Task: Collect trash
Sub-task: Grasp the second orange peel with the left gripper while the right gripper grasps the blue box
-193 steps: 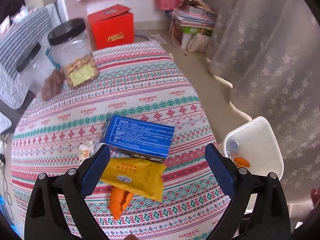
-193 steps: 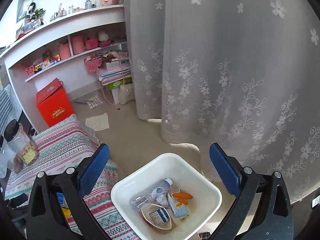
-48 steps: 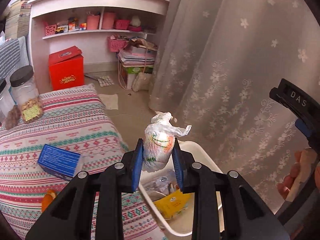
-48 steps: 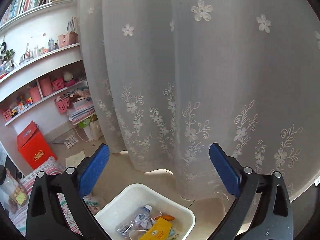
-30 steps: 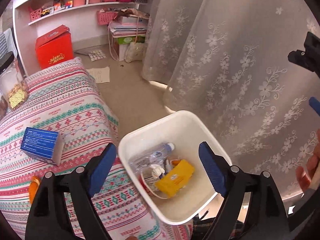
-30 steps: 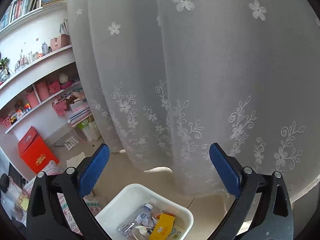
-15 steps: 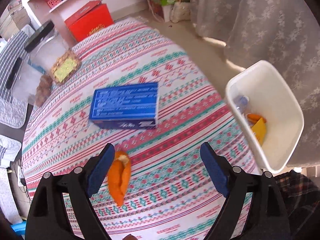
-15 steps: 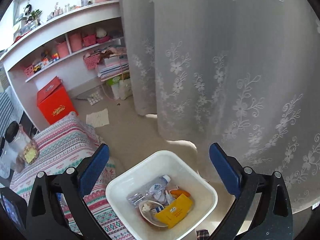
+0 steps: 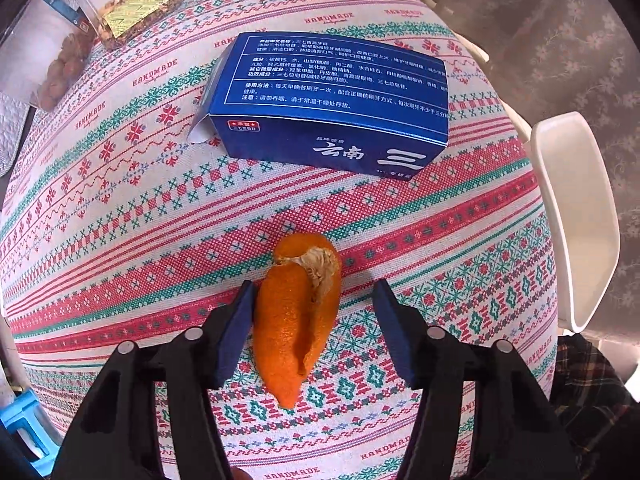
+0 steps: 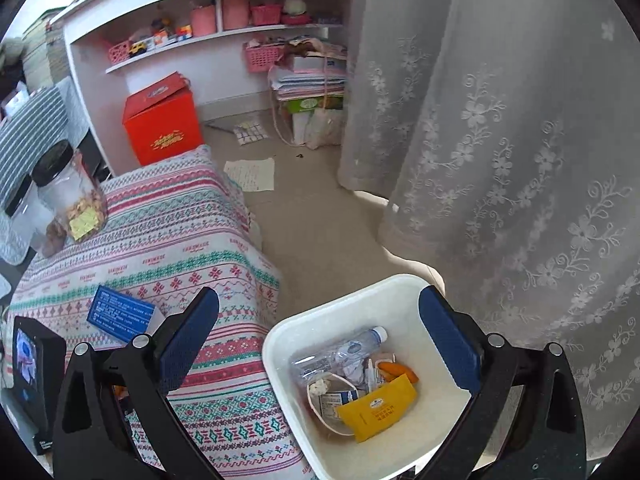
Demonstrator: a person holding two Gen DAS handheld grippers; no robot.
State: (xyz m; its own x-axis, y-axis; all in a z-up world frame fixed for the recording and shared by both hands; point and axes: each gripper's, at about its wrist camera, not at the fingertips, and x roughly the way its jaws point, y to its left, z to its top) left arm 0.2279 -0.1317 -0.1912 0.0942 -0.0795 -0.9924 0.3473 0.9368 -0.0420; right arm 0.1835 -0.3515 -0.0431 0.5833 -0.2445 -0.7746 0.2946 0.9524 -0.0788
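Observation:
An orange peel (image 9: 296, 320) lies on the patterned tablecloth (image 9: 120, 220) between the fingers of my left gripper (image 9: 314, 292), which points straight down. Its jaws are closing. The left pad is at the peel's side and the right pad stands clear of it. Just beyond lies a blue carton (image 9: 332, 92). The white bin (image 10: 440, 432) stands off the table's right edge, holding a yellow packet (image 10: 380, 408), a plastic bottle (image 10: 340, 354) and other scraps. My right gripper (image 10: 319, 300) hangs open above the bin's near rim, holding nothing.
Two clear jars (image 9: 132, 4) of snacks stand at the table's far left. A red box (image 10: 162, 120) and shelves are on the floor behind. A lace curtain (image 10: 500, 140) hangs right of the bin. A blue stool (image 9: 24, 420) shows at the lower left.
My left gripper let a wrapped wad go over the bin, swung left and down over the table, and its jaws narrowed around the orange peel. The right gripper tilted down toward the bin.

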